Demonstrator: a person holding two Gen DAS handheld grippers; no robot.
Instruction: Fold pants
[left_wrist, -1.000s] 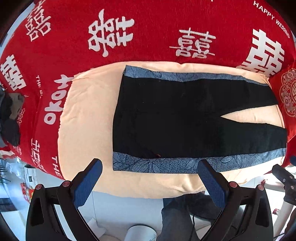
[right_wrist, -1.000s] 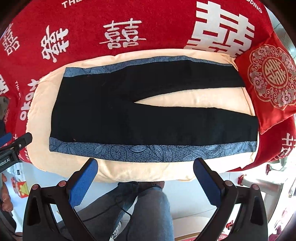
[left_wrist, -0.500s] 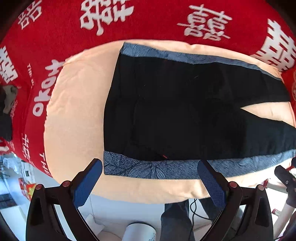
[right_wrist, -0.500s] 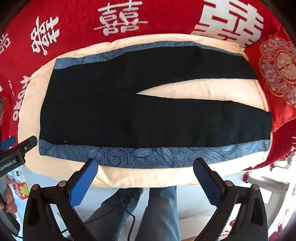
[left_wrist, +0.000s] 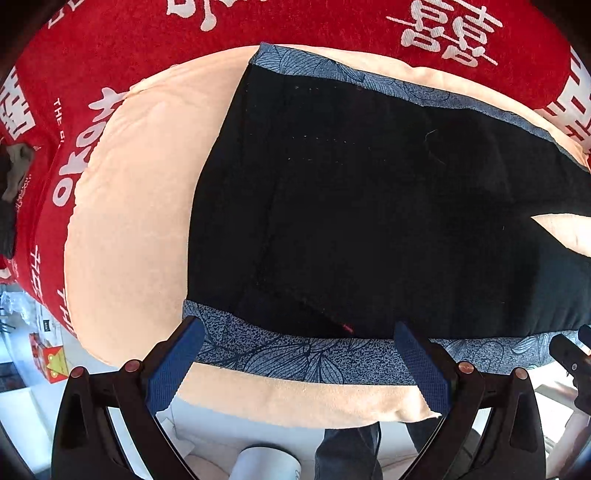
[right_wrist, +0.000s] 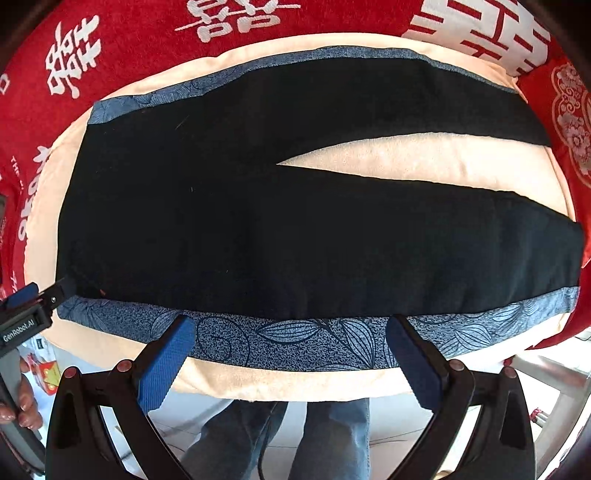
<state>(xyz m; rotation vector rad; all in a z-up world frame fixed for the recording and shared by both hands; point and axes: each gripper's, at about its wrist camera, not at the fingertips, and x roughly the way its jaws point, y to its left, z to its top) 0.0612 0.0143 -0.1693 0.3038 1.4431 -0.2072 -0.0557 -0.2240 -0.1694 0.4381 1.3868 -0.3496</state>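
Black pants (left_wrist: 369, 206) (right_wrist: 258, 221) with blue leaf-patterned side stripes lie flat on a peach cushion (left_wrist: 129, 221) (right_wrist: 424, 158), waist to the left, legs spread in a narrow V to the right. My left gripper (left_wrist: 297, 356) is open over the near blue stripe (left_wrist: 295, 358) by the waist corner, nothing between its fingers. My right gripper (right_wrist: 288, 350) is open too, hovering at the near stripe (right_wrist: 288, 343) along the near leg. The left gripper's tip (right_wrist: 40, 295) shows at the waist corner in the right wrist view.
A red blanket (left_wrist: 110, 55) (right_wrist: 129, 40) with white characters surrounds the cushion. A red embroidered pillow (right_wrist: 569, 122) sits at the leg ends. A person's jeans-clad legs (right_wrist: 295, 435) stand just below the cushion's near edge. A hand (right_wrist: 22, 406) holds the left gripper.
Both grippers have moved down and closer to the pants' near edge; the pants fill more of both views. Both stay open and the pants lie unmoved.
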